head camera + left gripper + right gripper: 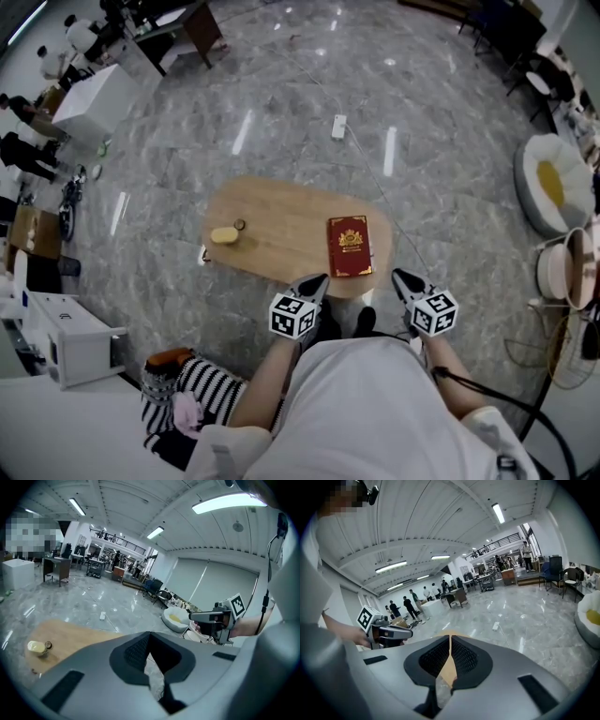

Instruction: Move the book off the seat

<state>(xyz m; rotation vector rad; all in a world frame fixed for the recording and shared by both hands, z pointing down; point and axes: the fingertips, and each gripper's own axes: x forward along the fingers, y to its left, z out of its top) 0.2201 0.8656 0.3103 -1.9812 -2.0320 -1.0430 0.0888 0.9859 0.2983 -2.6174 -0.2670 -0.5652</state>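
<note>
Book and yellowish jar on seat

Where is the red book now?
In the head view, the red book lies on the right end of the wooden seat, just beyond the left gripper and the right gripper.

We see a deep red book with gold emblem and border, a pale tan counter, a pale yellow object, a grey veined floor and a black-and-white striped cloth.
</note>
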